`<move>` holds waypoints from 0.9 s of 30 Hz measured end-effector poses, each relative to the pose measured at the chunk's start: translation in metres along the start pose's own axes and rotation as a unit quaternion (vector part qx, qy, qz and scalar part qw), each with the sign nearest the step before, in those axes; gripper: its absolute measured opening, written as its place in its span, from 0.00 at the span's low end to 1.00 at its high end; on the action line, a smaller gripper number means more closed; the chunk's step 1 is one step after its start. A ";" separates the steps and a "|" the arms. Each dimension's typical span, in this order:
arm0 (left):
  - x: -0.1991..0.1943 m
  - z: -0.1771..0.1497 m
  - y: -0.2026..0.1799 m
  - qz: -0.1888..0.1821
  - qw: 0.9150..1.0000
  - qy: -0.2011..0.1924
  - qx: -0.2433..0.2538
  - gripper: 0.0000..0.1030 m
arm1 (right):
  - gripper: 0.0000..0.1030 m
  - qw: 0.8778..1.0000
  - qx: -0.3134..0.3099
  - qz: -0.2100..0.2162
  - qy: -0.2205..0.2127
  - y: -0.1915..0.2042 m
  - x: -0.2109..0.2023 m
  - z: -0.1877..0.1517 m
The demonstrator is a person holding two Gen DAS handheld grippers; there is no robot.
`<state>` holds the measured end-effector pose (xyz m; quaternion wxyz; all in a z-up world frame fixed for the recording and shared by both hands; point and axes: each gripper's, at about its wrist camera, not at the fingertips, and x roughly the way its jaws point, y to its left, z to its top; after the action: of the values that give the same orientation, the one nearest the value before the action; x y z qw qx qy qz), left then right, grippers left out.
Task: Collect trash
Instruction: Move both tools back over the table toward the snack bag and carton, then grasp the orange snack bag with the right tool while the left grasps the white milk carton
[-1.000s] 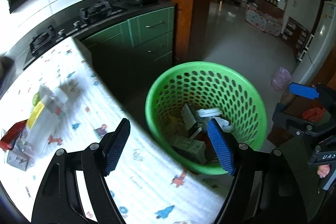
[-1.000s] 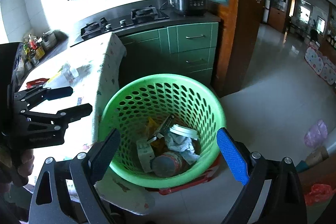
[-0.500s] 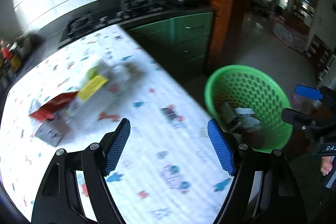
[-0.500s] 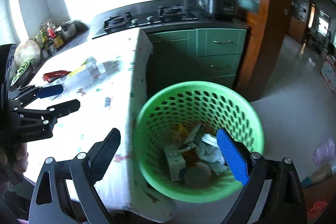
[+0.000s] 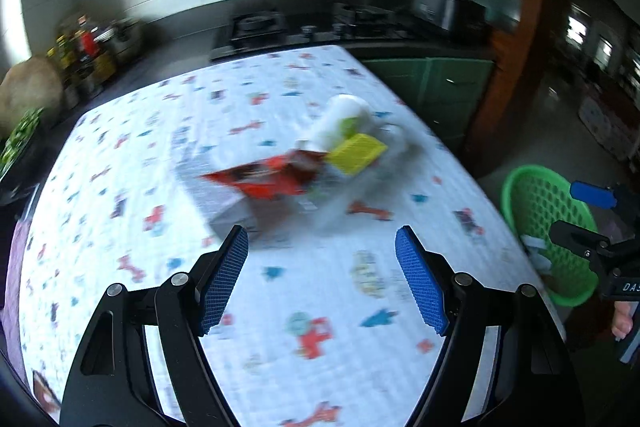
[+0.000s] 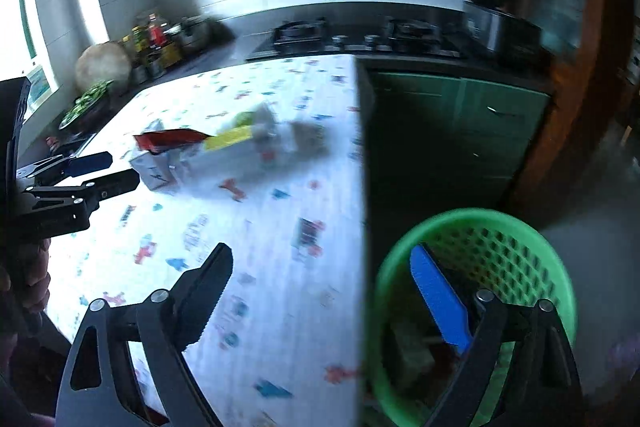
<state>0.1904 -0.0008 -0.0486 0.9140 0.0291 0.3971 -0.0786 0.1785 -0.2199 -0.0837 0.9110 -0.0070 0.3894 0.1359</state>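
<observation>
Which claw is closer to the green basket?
Right. The right claw hangs beside the basket, one finger over its rim. The left claw is over the table, facing the trash pile.

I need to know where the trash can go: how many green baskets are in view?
1: a green basket on the floor past the table edge, also at the left wrist view's right edge. Others may be out of frame.

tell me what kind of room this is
Most likely a home kitchen: a gas hob sits on the dark counter, green cabinets run beneath it, and jars and bottles crowd the far counter beside a cloth-covered table.
</observation>
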 end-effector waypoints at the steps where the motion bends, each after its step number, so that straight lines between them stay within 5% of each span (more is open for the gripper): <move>1: -0.001 0.000 0.012 0.007 1.000 0.000 -0.010 0.73 | 0.82 1.000 -0.005 0.006 0.000 0.005 0.004 0.003; 12: -0.003 -0.004 0.094 0.062 0.995 0.001 -0.077 0.73 | 0.72 0.993 -0.093 0.065 0.010 0.082 0.056 0.049; 27: 0.011 0.000 0.149 0.078 0.990 0.011 -0.119 0.73 | 0.64 0.977 -0.190 0.090 0.030 0.163 0.119 0.085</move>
<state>0.2227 0.1450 -0.0582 0.9097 -0.0484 0.4103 0.0416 0.2759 -0.0246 -0.0938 0.8650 -0.1488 0.3826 0.2887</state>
